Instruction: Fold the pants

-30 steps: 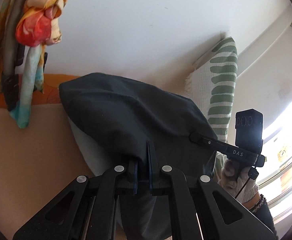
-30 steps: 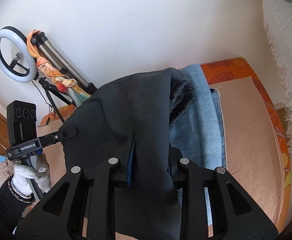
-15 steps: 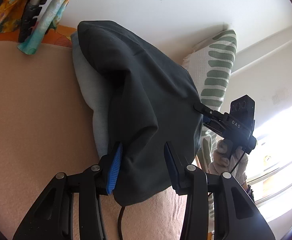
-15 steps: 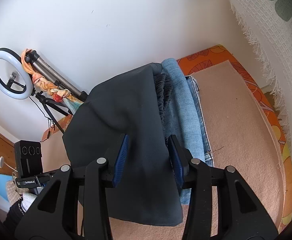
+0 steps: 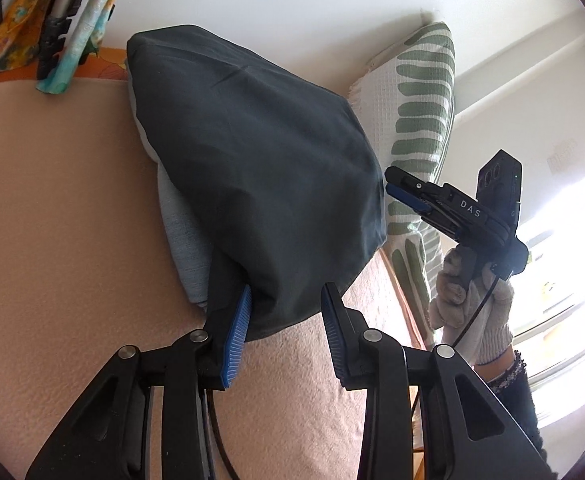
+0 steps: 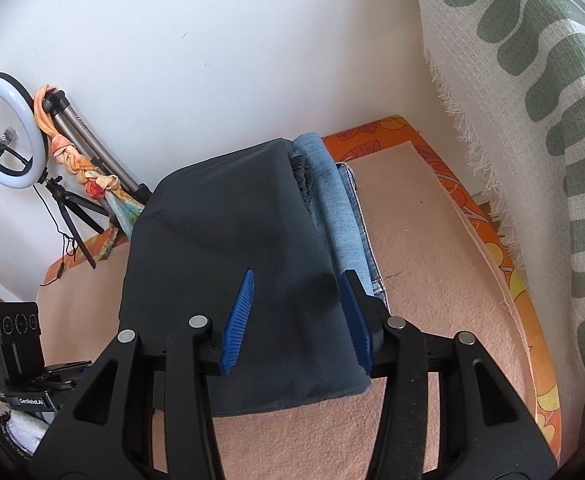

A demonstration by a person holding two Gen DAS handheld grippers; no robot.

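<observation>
The folded dark grey pants lie on top of a folded pair of light blue jeans on the beige blanket. In the right wrist view the pants cover the stack and the jeans show along its right side. My left gripper is open, with the pants' near corner draped against its left finger. My right gripper is open just above the pants' near edge. It also shows in the left wrist view, beside the pants' right end.
A white pillow with green stripes leans against the wall at the right. A ring light on a tripod with a colourful scarf stands at the left. An orange patterned mattress edge borders the blanket.
Both grippers were shut on the dark pants a second ago, then opened and let them drop onto the jeans. Both have since drawn back a little.
</observation>
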